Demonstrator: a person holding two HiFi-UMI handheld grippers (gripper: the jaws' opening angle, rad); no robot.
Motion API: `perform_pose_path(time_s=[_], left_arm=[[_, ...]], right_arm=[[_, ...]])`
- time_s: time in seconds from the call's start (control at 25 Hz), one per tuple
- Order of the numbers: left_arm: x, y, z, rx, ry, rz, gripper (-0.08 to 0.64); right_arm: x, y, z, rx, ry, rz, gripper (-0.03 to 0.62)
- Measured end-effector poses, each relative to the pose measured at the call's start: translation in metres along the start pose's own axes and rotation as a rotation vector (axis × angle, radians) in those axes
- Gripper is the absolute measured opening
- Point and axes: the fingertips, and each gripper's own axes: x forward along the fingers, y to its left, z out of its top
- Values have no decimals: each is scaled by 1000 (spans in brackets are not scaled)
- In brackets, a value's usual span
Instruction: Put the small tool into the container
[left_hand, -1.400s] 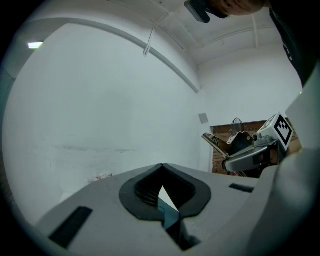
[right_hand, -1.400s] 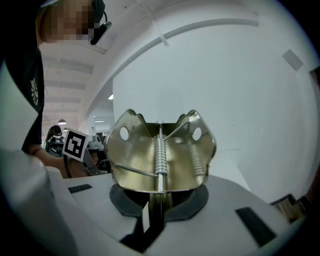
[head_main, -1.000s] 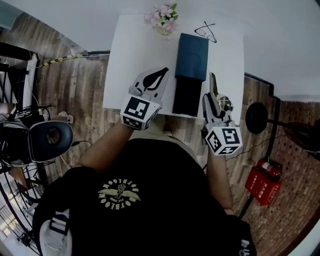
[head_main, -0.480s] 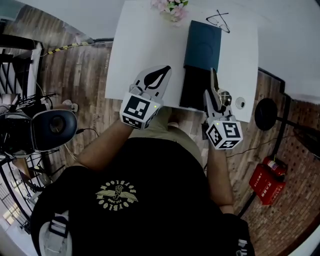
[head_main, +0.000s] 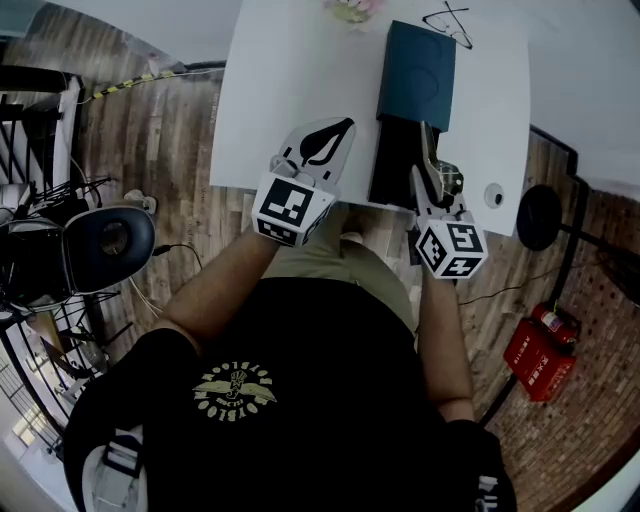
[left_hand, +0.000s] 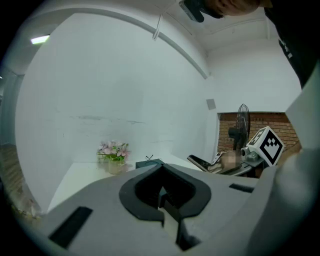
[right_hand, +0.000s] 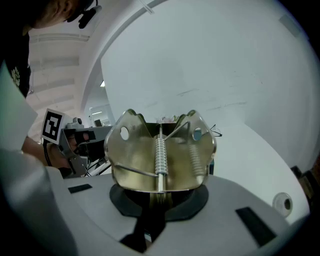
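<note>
Cutting off the flowers (head_main: 350, 8) at the upper edge of the head view, and rendering the glasses (head_main: 447, 22) beside them only as thin dark lines. Covering part of the near edge of the white tabletop (head_main: 280, 90) with both grippers. Hiding the lower end of the small tool (right_hand: 160, 150), a brass-coloured spring clip, down between the fingers of the right gripper (right_hand: 156, 194). Blocking nearly all of the container (head_main: 418, 70) in the right gripper view with the clip itself.

Leaving it unclear, seen from above, whether the tool is hanging over the container or just beside it. Showing it there along the right-hand edge of the black nearer half, with the teal half lying further from the person. Making out a small round white thing (head_main: 493, 195) on the tabletop to the right of the right gripper, too small to identify.

Clamping the right fingers shut on the clip's lower end and holding it upright in the air, not yet inside the container, with its coil spring facing the camera and two holed wings at the top. Reaching forward with the bare right forearm, pointing the gripper away from the body with its marker cube nearest the person.

Holding the left gripper (left_hand: 163, 200) well to the left of the container, over the tabletop's near edge, angled toward the upper right. Pressing its fingers together with nothing between them.
</note>
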Motion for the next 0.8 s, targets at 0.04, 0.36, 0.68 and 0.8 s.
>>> perform_pose_path(time_s=[0.04,0.36,0.68,0.8], left_arm=[[1,1,-3,-2,2,4,6],[-3,8,-24,-26,36,7,6],[-1,9,-35,-52,54,-7,7],[-3,13,-40,-68,59,-2,7]], right_arm=[[4,-1,-5,0,14,1,44],[32,-9,-44,-10,165,-14,46],[49,-12,-77,-24,328,-46,46],[55,-8,-88,-43,393,-41,46]])
